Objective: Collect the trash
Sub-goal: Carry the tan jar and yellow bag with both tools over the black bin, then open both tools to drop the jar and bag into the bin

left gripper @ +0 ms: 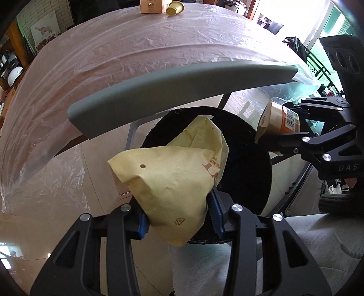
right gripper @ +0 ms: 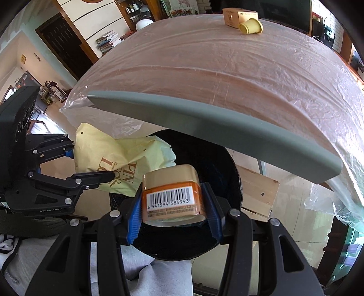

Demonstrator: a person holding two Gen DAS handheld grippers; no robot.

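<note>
My left gripper (left gripper: 179, 214) is shut on a crumpled yellow paper bag (left gripper: 173, 182) and holds it over the black round bin (left gripper: 250, 164) below the table edge. My right gripper (right gripper: 173, 207) is shut on an orange jar with a barcode (right gripper: 170, 200), also above the bin (right gripper: 218, 164). In the left wrist view the jar (left gripper: 279, 118) and the right gripper (left gripper: 295, 139) show at the right. In the right wrist view the bag (right gripper: 118, 164) and the left gripper (right gripper: 75, 164) show at the left.
The table (left gripper: 113, 63) is covered in clear plastic with a grey edge guard (left gripper: 182, 79). A yellow cup (right gripper: 251, 26) and a small tan box (right gripper: 234, 14) lie at its far side. A wooden crate (right gripper: 259, 191) stands beside the bin.
</note>
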